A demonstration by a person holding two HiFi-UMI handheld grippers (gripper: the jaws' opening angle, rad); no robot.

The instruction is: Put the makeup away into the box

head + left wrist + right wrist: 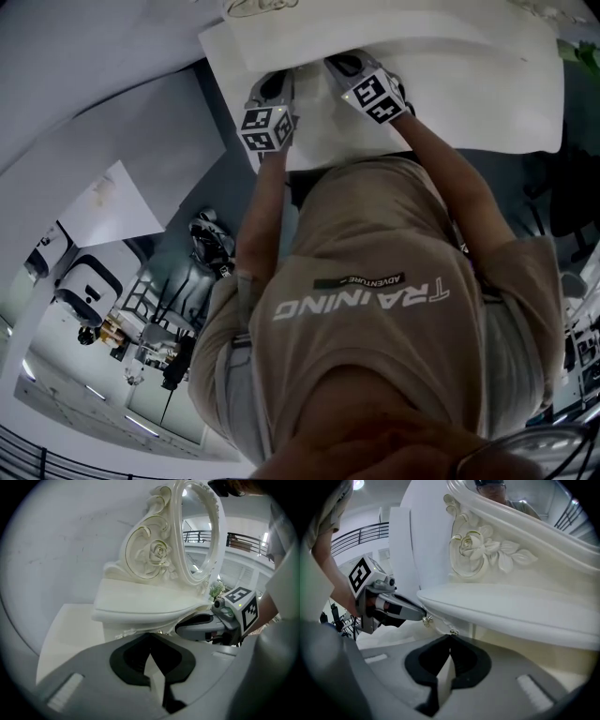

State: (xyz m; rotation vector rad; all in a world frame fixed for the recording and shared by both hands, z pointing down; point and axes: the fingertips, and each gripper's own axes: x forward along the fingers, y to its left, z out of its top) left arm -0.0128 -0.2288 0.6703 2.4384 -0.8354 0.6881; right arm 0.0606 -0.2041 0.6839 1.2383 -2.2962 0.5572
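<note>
Left gripper is sitting with its jaws pressed together, nothing showing between them, tips nosing right up under the overhanging ledge of the cream-white ornate box. Right gripper is sitting just beside it, jaws together too, tips hovering right at a tiny gold knob on the box front. Can't tell if it's actually pinching it. A second gold knob is poking out right at the left gripper's tip. The box is standing upright on the white tabletop, straight ahead of both grippers. Above the ledge a carved rose panel is curling upward, and the oval mirror is rising behind it.
</note>
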